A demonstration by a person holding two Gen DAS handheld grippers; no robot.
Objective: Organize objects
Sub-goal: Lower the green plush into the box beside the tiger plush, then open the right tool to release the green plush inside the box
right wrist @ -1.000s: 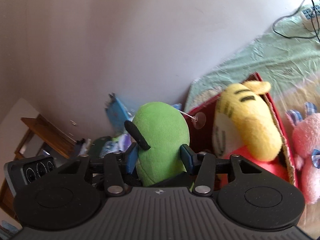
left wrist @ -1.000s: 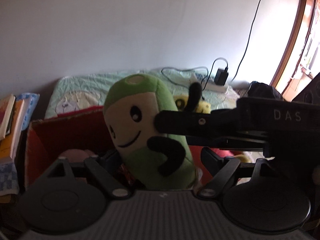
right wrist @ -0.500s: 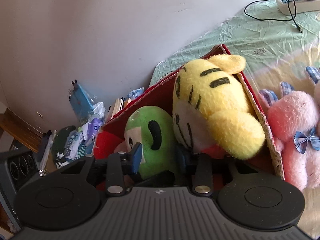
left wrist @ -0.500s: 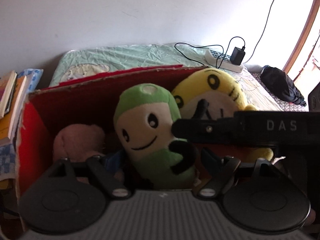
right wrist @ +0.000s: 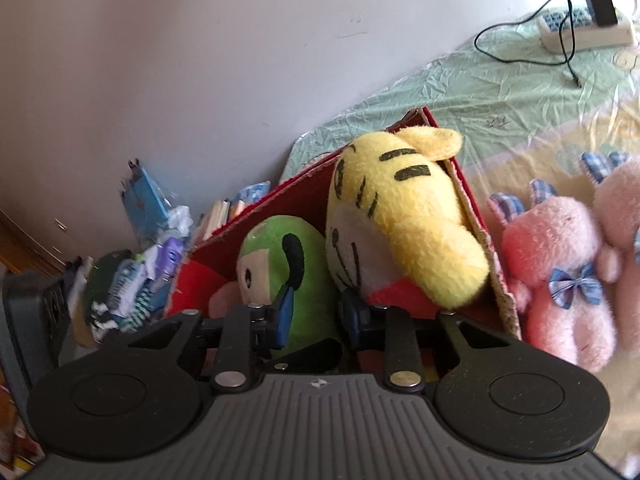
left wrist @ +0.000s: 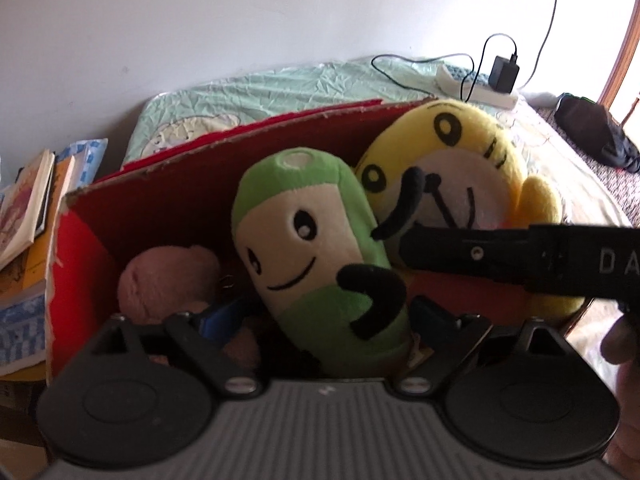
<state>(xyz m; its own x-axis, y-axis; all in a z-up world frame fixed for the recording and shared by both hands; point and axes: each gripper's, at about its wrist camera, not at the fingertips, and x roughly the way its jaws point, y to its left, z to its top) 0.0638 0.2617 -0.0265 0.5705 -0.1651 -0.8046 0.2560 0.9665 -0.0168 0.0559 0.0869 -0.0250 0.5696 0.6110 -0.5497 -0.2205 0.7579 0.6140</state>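
The red cardboard box (left wrist: 168, 200) sits on the bed (right wrist: 500, 92), holding a yellow tiger plush (right wrist: 404, 220) and, beside it, the green plush (left wrist: 316, 256). The green plush looks light, soft and squashy, so a hold across its lower body should give without slipping. The right hand-held gripper (right wrist: 316, 316) is clamped on that lower body. The left hand-held gripper (left wrist: 324, 316) has its fingers spread either side, apparently not squeezing.

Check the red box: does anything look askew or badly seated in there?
Yes. The yellow tiger plush lies tilted, bulging over the red box's rim rather than sitting inside. The green plush also leans, with the right hand-held gripper around it.
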